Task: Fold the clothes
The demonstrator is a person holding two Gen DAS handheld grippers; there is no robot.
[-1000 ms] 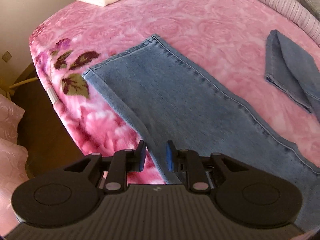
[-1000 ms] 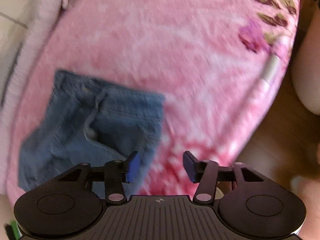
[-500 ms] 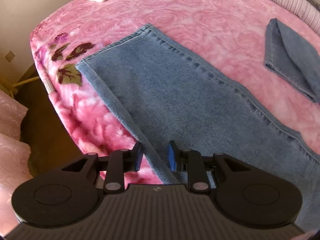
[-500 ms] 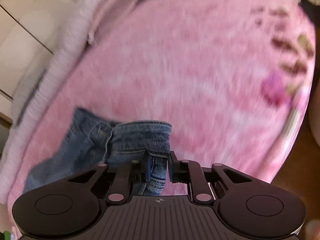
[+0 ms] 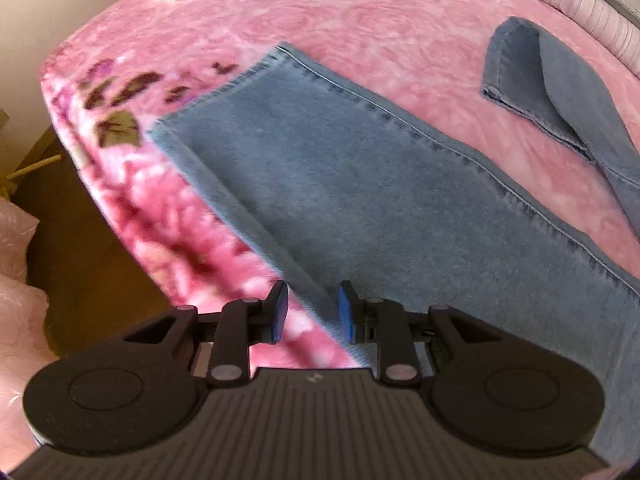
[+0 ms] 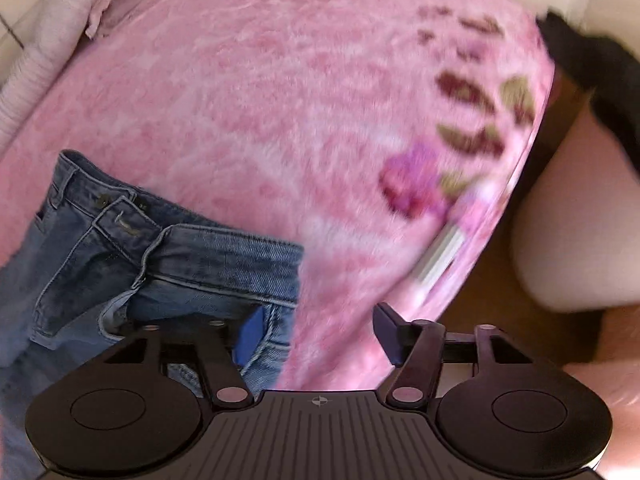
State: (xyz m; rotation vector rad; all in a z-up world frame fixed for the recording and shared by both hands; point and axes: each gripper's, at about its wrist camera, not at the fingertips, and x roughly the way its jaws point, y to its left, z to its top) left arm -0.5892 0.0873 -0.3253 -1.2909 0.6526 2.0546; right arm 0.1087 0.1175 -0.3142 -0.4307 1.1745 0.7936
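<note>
We note the jeans [image 5: 360, 184] spread flat on the pink blanket [image 5: 360, 12]. Our left gripper [image 5: 312, 312] is part-open, straddling the leg's edge, pads not pressing. Our right gripper [image 6: 316, 332], jaws just opened wide, hangs at the waistband [image 6: 224, 252] corner, gripping nothing.

Right tongs [image 6: 316, 334] just opened wide, empty, above jeans waistband [image 6: 224, 256], pink blanket [image 6: 280, 100].

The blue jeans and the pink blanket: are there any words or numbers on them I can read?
None can be read.
Blue denim jeans: the dark metal waist button is too small to show any lettering.
Pink rose-patterned fleece blanket: flowers only, no words.
Black gripper bodies: a small logo mark each, no letters.
</note>
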